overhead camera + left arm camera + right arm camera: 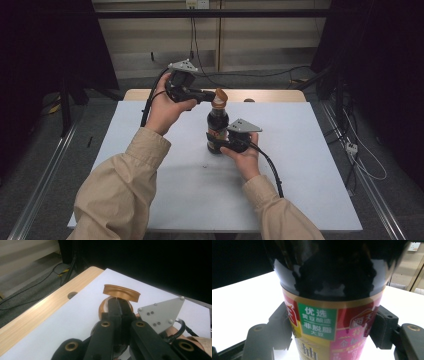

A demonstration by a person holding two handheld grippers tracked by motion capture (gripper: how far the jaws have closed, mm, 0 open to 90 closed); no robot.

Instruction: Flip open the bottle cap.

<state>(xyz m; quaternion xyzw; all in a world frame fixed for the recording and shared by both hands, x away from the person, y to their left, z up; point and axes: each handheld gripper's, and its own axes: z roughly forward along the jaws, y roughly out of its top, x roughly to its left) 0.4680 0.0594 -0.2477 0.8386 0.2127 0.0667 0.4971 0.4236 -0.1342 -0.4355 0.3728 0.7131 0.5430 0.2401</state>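
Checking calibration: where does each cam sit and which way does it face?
High view: above the person's side, looking forward and down at the table; both sleeves, left gripper, right gripper.
Left gripper view: along shut jaws at the flip cap.
Right gripper view: level, jaws clamping the bottle.
Shared: bottle, white table.

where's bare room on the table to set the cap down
Bare: the table right of the bottle, and its left side near the left sleeve. Crowded: the middle, where the right gripper clamps the bottle and the left gripper pinches the cap.
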